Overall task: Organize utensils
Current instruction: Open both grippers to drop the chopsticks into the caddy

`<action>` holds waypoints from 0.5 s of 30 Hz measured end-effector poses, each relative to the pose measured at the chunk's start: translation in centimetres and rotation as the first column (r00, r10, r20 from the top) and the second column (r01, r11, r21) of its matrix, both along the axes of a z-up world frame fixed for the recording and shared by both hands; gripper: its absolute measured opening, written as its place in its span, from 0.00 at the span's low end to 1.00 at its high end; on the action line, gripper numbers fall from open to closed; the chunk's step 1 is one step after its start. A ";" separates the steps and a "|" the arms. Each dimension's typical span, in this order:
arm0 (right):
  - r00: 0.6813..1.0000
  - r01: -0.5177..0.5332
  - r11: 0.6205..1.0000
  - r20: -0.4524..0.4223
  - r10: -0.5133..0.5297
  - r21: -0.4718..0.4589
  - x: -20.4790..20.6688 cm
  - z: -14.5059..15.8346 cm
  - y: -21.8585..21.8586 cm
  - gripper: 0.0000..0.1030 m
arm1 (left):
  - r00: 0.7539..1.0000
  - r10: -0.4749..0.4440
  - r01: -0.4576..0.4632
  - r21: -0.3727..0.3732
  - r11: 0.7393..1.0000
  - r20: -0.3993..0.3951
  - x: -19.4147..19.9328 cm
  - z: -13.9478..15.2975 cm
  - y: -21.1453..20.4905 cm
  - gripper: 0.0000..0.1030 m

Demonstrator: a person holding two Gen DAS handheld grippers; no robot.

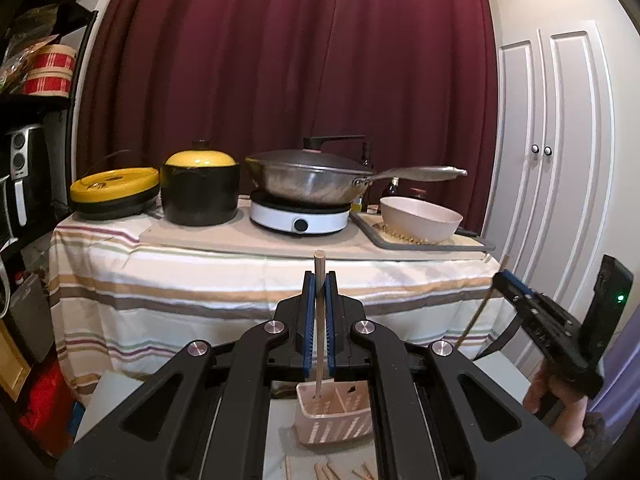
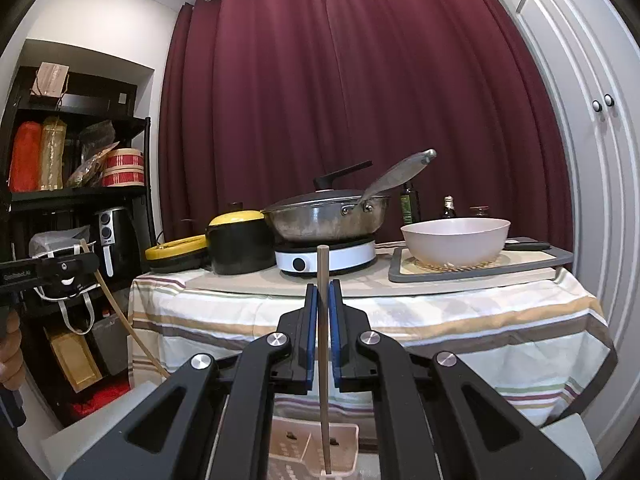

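Note:
My left gripper (image 1: 319,280) is shut on a wooden chopstick (image 1: 319,332) that stands upright between the blue pads. Its lower end hangs just above or into a pink slotted utensil holder (image 1: 334,416); I cannot tell which. Several loose chopsticks (image 1: 332,472) lie in front of the holder. My right gripper (image 2: 323,292) is shut on another upright chopstick (image 2: 323,360), whose tip is over the same pink holder (image 2: 296,452). Each gripper shows in the other's view, held by a hand: the right gripper (image 1: 505,280) with its slanted chopstick (image 1: 476,316), the left gripper (image 2: 80,266) with its chopstick (image 2: 120,320).
Behind stands a table with a striped cloth (image 1: 200,288). It bears a wok (image 1: 312,184) on a white induction cooker (image 1: 300,220), a black pot with a yellow lid (image 1: 200,192), and a pink bowl (image 1: 420,218) on a grey tray. White cupboard doors (image 1: 560,152) are at the right, dark shelves (image 2: 72,200) at the left.

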State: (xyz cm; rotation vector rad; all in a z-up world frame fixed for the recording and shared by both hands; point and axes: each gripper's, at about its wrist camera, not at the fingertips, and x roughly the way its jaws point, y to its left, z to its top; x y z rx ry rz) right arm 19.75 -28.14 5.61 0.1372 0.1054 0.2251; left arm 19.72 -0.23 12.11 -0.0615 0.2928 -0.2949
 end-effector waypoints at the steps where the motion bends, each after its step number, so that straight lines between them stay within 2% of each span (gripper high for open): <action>1: 1.000 -0.001 1.000 0.002 0.001 0.000 0.4 -0.1 0.1 0.06 | 1.000 -0.003 0.003 0.002 1.000 0.001 0.4 0.0 -0.3 0.05; 6: 1.000 -0.007 1.000 -0.023 0.007 0.013 2.4 -1.6 0.5 0.07 | 0.999 -0.011 0.011 0.013 1.000 -0.039 2.8 -1.9 -1.6 0.05; 15: 0.991 -0.007 1.000 -0.136 0.011 0.026 5.2 -6.4 0.4 0.07 | 0.987 -0.012 0.022 0.058 0.998 -0.163 7.0 -9.1 -3.2 0.05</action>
